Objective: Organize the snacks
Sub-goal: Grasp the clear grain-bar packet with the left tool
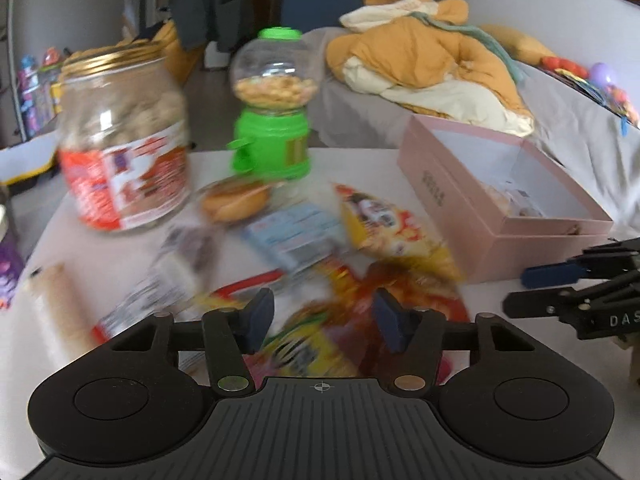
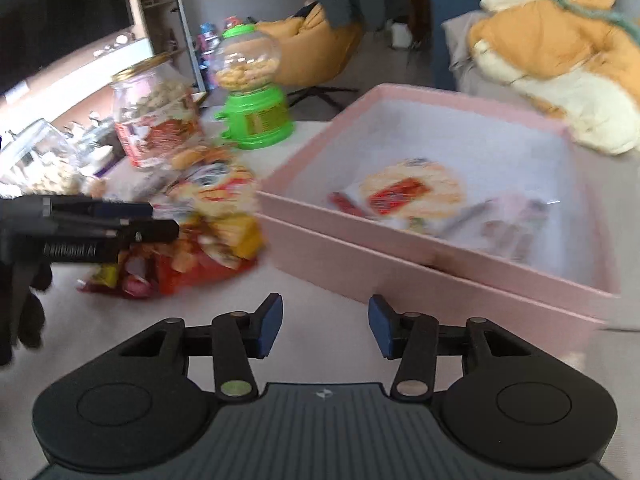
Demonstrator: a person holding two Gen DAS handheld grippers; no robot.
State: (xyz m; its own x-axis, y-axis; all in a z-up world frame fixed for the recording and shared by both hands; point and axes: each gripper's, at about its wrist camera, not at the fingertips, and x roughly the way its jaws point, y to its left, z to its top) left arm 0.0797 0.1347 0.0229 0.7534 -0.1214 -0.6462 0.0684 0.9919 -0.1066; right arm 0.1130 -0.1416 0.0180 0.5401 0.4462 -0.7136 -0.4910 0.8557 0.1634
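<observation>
The left hand-held gripper [image 1: 320, 320] hung half open and empty over the snack packets [image 1: 360, 280] heaped on the tabletop [image 1: 120, 264] beside the pink box [image 1: 500, 208], so it should pinch one packet only, while the right hand-held gripper [image 2: 325, 326] stood open, empty.

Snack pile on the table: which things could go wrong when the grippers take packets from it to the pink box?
1. The packets overlap in a heap, so the left gripper, open above them, may pinch two or drag neighbours.
2. The tall jar and the green dispenser stand just behind the pile; a sweep could topple them.
3. The right gripper, open and empty, is close to the pink box wall and may push it.
</observation>
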